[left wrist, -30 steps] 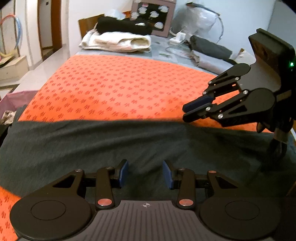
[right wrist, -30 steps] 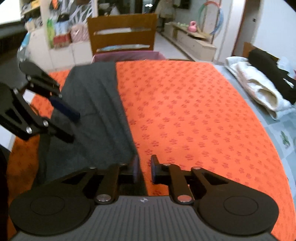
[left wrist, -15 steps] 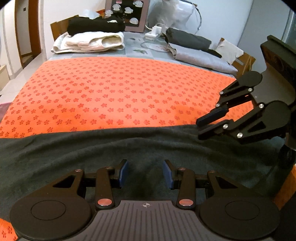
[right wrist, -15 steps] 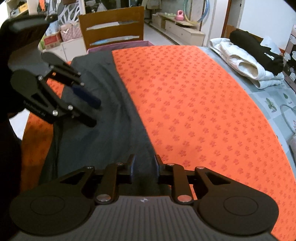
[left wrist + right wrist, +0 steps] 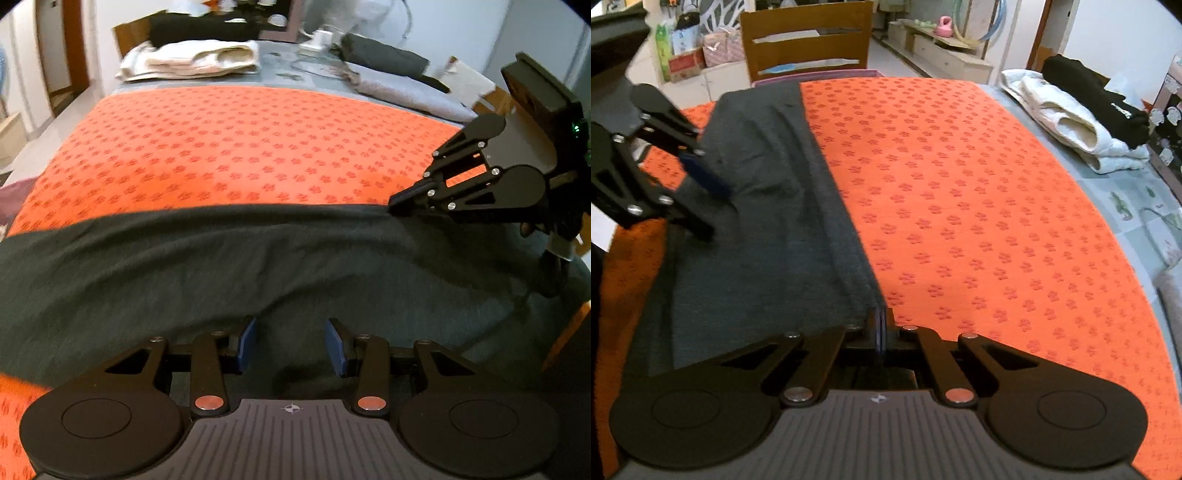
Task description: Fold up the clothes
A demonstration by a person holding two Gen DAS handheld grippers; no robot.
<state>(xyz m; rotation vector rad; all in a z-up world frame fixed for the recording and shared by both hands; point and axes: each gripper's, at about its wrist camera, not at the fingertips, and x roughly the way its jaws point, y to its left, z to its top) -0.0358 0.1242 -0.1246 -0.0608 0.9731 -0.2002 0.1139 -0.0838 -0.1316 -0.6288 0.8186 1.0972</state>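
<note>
Closing since a moment ago, my right claw (image 5: 881,325) now pinches the dark garment's (image 5: 229,266) far edge on the orange cloth (image 5: 236,147); my left claw (image 5: 290,341) hovers over it, pads apart, gripping nothing.

The left gripper (image 5: 290,341) tilts downward with jaws apart, while the right gripper (image 5: 881,325) has just closed.
</note>
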